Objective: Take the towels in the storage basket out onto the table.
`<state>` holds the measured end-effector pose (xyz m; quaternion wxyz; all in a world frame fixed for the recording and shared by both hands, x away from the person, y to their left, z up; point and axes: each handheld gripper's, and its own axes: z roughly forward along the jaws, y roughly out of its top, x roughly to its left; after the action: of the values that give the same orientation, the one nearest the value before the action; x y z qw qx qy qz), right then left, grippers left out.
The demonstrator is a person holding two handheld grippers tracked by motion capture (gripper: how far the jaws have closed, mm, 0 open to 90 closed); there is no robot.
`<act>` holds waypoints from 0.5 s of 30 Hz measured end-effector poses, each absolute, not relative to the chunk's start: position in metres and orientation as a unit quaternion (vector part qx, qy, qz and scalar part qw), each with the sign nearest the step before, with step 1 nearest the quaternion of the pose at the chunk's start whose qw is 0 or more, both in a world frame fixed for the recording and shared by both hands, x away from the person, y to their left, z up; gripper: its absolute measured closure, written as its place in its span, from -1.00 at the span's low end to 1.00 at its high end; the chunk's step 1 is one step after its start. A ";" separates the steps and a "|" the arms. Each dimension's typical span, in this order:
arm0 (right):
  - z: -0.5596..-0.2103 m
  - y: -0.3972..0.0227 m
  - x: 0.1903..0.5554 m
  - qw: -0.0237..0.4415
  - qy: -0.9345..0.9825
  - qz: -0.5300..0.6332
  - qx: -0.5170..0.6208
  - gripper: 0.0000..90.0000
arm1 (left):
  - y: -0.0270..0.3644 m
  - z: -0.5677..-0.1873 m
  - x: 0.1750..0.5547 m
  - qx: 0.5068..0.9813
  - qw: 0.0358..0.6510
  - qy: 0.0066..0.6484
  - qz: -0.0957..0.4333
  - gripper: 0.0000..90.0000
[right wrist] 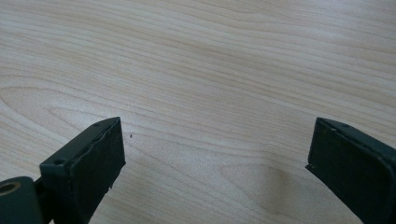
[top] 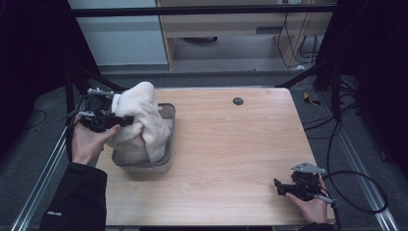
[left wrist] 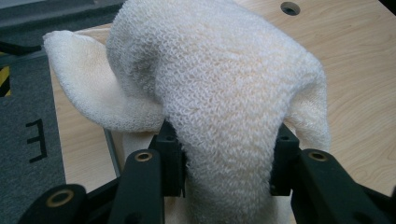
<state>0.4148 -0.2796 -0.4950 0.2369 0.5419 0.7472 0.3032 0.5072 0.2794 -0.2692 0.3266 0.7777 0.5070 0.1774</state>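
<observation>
Item 1. Right hand-held gripper (top: 281, 187): black, two-jaw, topped by a grey three-cornered plate, cable trailing off to the right. It sits at the near right corner of the counter (top: 231, 144), in a hand. Jaws spread wide, nothing between them. The right gripper view adds flat, rubbery-looking pads (right wrist: 105, 158) with squared corners, over bare wood grain.

Item 2. Counter: pale wood laminate, fine streaked grain, rectangular, rounded edges. The high view shows a small dark round hole (top: 237, 101) near the far edge; the left gripper view catches the same hole at its top.

Item 3. Tub (top: 166, 161): grey, rectangular, rounded corners, smooth plastic-looking walls. It stands on the near left part of the counter. Its full outline is plain in the high view.

Item 4. Towel (top: 142, 118): cream-white, thick, looped terry weave, bunched into a soft hump. It is raised over the tub, its lower folds hanging down inside. The left gripper view gives the weave close up and one loose flap (left wrist: 88, 88) curling out to the side.

Item 5. Left hand-held gripper (top: 126, 120): black, held level at the counter's left edge, pinching the towel; the pads (left wrist: 170, 154) press into a thick fold from both sides.

Item 6. Beyond: grey floor, black frame rails, loose cables.
</observation>
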 end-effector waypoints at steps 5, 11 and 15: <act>-0.495 -0.280 0.415 0.237 0.747 0.303 0.542 -0.91 | 0.284 -0.258 0.504 0.777 0.328 0.506 0.180 0.29; -0.495 -0.280 0.415 0.237 0.747 0.303 0.542 -0.91 | 0.290 -0.244 0.500 0.775 0.335 0.504 0.184 0.29; -0.495 -0.280 0.415 0.237 0.747 0.303 0.543 -0.91 | 0.293 -0.235 0.495 0.772 0.345 0.501 0.185 0.29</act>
<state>0.4149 -0.2796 -0.4949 0.2369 0.5426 0.7466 0.3034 0.4948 0.2926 -0.2347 0.3450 0.7721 0.5008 0.1848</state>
